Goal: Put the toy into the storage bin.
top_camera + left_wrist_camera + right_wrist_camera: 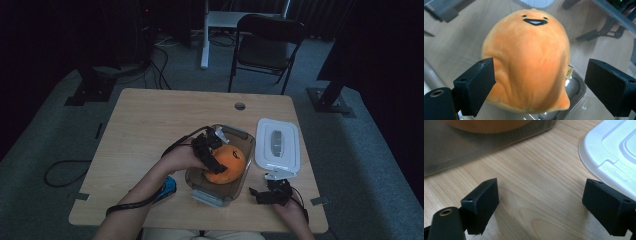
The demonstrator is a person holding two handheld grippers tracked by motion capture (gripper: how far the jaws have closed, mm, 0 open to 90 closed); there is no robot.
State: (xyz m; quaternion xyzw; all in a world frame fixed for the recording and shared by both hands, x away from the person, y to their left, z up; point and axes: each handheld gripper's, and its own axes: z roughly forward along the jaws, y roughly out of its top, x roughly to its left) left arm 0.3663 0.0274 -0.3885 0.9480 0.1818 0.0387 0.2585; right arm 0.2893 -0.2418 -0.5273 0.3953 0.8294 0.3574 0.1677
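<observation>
Dim room, pale wooden table: round orange plush toy sits in clear plastic container; left gripper released around it, right gripper open near white lid. Withdrawing jaws could snag the plush.

A light wooden table with rounded corners and a small round cable hole near its far edge stands on grey carpet. Directly on it lie a clear smoky plastic container near the middle, a white rectangular plastic lid just to its right, and a small blue object near the front edge, partly hidden by a forearm.
</observation>
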